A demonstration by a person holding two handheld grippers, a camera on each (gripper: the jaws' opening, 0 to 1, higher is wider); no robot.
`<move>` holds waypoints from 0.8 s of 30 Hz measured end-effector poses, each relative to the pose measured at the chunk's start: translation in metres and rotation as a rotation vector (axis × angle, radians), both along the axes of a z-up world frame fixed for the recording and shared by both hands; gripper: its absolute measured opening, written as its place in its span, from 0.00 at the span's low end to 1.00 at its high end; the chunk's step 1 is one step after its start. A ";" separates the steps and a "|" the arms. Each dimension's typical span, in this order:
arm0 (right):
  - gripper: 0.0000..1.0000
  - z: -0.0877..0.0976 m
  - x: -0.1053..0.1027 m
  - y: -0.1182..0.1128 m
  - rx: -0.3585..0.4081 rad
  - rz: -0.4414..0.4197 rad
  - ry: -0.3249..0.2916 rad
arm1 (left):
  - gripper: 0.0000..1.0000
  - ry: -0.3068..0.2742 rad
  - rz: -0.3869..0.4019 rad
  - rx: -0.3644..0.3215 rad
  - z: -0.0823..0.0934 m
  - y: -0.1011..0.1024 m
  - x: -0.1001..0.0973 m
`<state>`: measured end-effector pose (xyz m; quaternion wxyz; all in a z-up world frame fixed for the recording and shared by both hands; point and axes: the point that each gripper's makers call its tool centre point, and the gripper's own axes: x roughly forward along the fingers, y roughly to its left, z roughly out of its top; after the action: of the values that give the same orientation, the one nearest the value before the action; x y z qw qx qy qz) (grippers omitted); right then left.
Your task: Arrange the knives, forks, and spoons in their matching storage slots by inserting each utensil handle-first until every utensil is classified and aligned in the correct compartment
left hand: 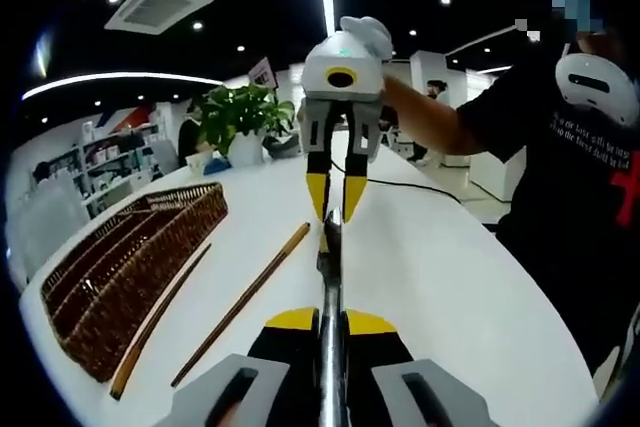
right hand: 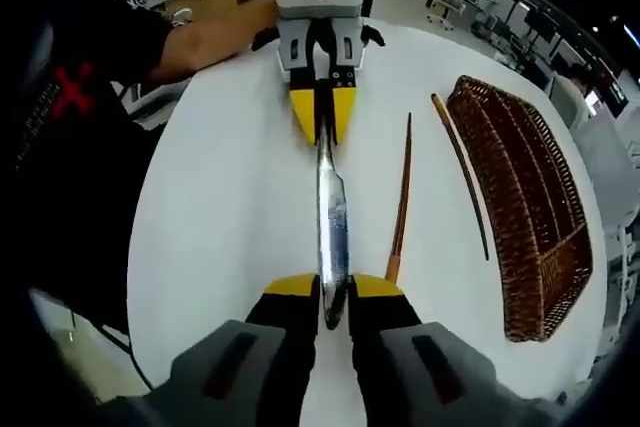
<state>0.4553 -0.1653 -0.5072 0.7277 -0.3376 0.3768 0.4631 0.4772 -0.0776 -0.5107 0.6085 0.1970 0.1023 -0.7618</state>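
Observation:
A silver table knife (right hand: 330, 212) hangs over the white table (right hand: 230, 207), held at both ends. My right gripper (right hand: 333, 297) is shut on its broad blade end. My left gripper (right hand: 322, 132) faces it and is shut on the narrow end. In the left gripper view the knife (left hand: 330, 277) runs edge-on from my left gripper (left hand: 331, 325) up to my right gripper (left hand: 336, 212). A brown wicker cutlery tray (right hand: 530, 197) with long slots lies beside them, on the left (left hand: 120, 277) in the left gripper view.
Two long wooden sticks (right hand: 402, 192) (right hand: 462, 172) lie on the table between the knife and the tray. A potted plant (left hand: 240, 122) stands at the table's far end. A person in a black shirt (left hand: 570, 167) stands at the table edge.

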 end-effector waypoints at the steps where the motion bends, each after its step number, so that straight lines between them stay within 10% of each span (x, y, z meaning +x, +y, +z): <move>1: 0.18 0.003 -0.002 0.003 0.037 -0.025 0.017 | 0.06 0.000 0.003 -0.002 0.000 0.000 0.001; 8: 0.10 0.026 -0.016 0.023 0.170 0.009 -0.001 | 0.06 -0.001 0.017 -0.015 0.003 0.001 0.004; 14: 0.15 -0.015 -0.027 0.030 0.203 0.001 0.096 | 0.06 -0.002 0.035 -0.051 0.013 0.004 0.008; 24: 0.17 0.025 0.021 0.033 0.397 -0.142 -0.110 | 0.07 0.004 0.059 -0.090 0.020 0.001 0.012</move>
<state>0.4762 -0.1322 -0.4822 0.8303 -0.1850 0.2607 0.4566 0.4889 -0.0763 -0.4904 0.6390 0.1648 0.0746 -0.7476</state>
